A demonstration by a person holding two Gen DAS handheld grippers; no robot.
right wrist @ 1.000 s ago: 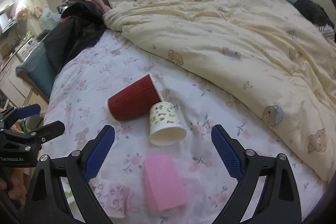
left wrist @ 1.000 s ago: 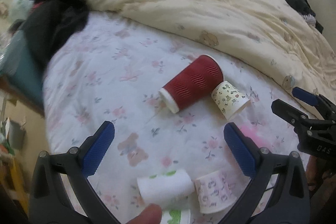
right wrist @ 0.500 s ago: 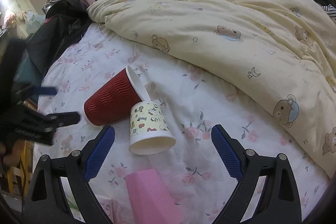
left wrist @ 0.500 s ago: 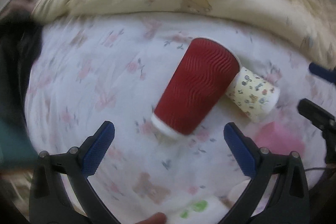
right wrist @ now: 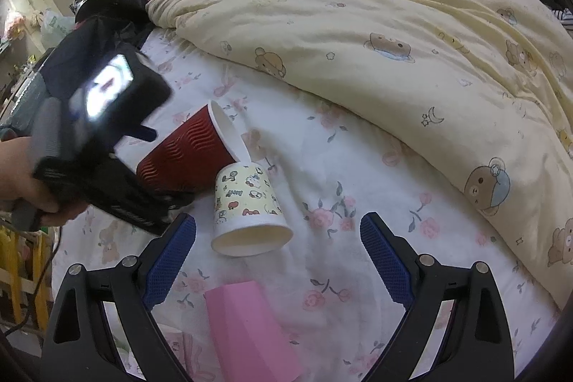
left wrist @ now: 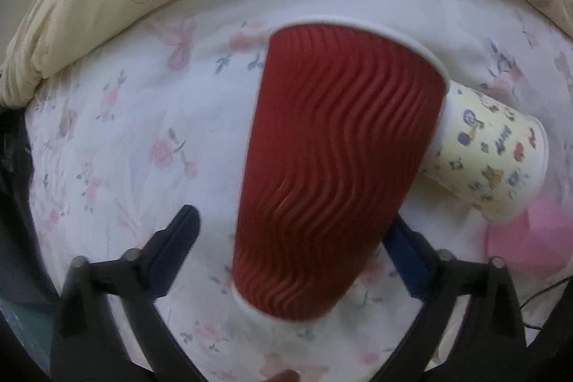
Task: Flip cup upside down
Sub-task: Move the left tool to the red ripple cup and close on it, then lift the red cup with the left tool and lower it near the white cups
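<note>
A red ribbed cup (left wrist: 333,167) lies on its side on the floral sheet, base toward me, mouth away; it also shows in the right wrist view (right wrist: 186,156). My left gripper (left wrist: 293,260) is open, its blue fingers on either side of the cup's base end, the right finger partly hidden behind it. A small cartoon-print cup (left wrist: 490,156) lies on its side against the red cup, also seen in the right wrist view (right wrist: 247,210). My right gripper (right wrist: 279,260) is open and empty, just short of the print cup.
A pink cup (right wrist: 250,332) lies on its side between the right gripper's fingers, near the camera. A yellow bear-print duvet (right wrist: 394,34) is piled along the far side. Dark clothes (right wrist: 107,9) lie at the far left. The bed edge drops off at left.
My left gripper has moved forward and down to the red cup, which now fills its view between the fingers. The right gripper has drifted slightly closer to the print cup.
</note>
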